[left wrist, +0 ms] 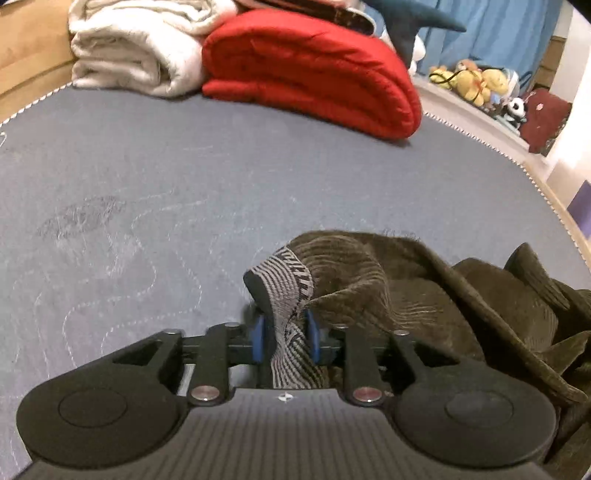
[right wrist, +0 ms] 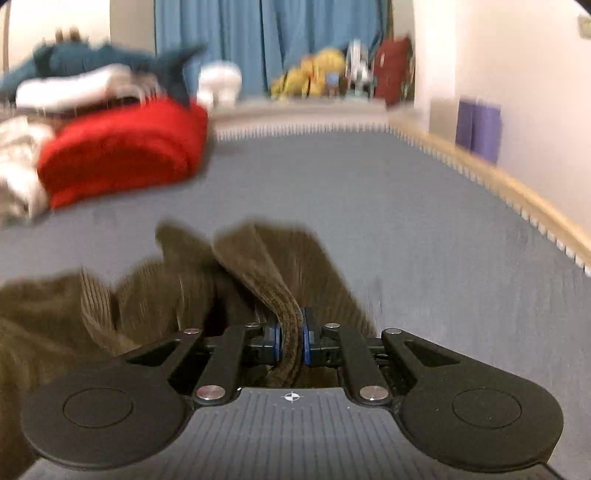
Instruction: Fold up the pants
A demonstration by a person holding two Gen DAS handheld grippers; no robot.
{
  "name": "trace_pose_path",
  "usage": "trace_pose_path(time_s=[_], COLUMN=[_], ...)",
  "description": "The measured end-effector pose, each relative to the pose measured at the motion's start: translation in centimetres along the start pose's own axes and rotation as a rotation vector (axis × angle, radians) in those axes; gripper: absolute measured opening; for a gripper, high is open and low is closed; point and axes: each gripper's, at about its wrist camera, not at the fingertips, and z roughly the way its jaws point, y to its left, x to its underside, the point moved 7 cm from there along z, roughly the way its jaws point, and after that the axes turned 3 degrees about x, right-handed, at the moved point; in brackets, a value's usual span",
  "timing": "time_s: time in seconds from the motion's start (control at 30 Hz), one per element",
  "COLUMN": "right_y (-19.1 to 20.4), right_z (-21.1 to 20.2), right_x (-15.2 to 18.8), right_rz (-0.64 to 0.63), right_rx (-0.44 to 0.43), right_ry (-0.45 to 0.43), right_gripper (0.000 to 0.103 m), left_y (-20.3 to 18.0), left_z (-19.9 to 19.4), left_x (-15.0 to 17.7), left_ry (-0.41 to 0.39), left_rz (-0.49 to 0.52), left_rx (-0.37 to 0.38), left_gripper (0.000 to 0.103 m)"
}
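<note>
The pants (left wrist: 436, 295), brown corduroy, lie bunched on the grey-blue bed (left wrist: 184, 177), and in the left wrist view they fill the area from the centre out toward 4 o'clock. Their patterned grey-and-black lining (left wrist: 291, 295) is turned outward at one edge, and the left tool (left wrist: 284, 338) pinches that edge between its blue pads (left wrist: 257, 338), the cloth rising from the jaws and curling over. In the right wrist view, which is blurred, the pants (right wrist: 110, 306) spread from the centre toward 9 o'clock, and the right tool (right wrist: 291, 343) is pressed together on a thick folded band of the brown cloth that arches up from between its pads. Beyond the pants the bed surface is bare cloth marked with pale stitched lines. At 12 o'clock in the left view a folded red blanket (left wrist: 314, 70) sits on the bed, touching a cream blanket (left wrist: 136, 48) at 11 o'clock. Toward 2 o'clock, stuffed toys (left wrist: 476, 81) stand along a ledge in front of a blue curtain (left wrist: 498, 33).
</note>
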Motion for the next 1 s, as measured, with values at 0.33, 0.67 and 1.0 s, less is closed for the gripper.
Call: trace_pose_path(time_s=[0.33, 0.67, 1.0], right_y=[-0.9, 1.6, 1.7], right_z=[2.5, 3.6, 4.8], right_x=[0.8, 1.0, 1.8], right_rz=[0.042, -0.084, -0.104], right_rx=[0.024, -0.015, -0.009], right_ry=[0.059, 0.041, 0.061], right_gripper=[0.019, 0.071, 0.018], left_y=[1.1, -1.2, -2.6], left_z=[2.4, 3.3, 1.9], left_x=[3.7, 7.5, 7.7], left_ry=[0.220, 0.311, 0.259], left_rz=[0.047, 0.227, 0.334], left_rx=[0.061, 0.112, 0.155], left_gripper=[0.085, 0.088, 0.025])
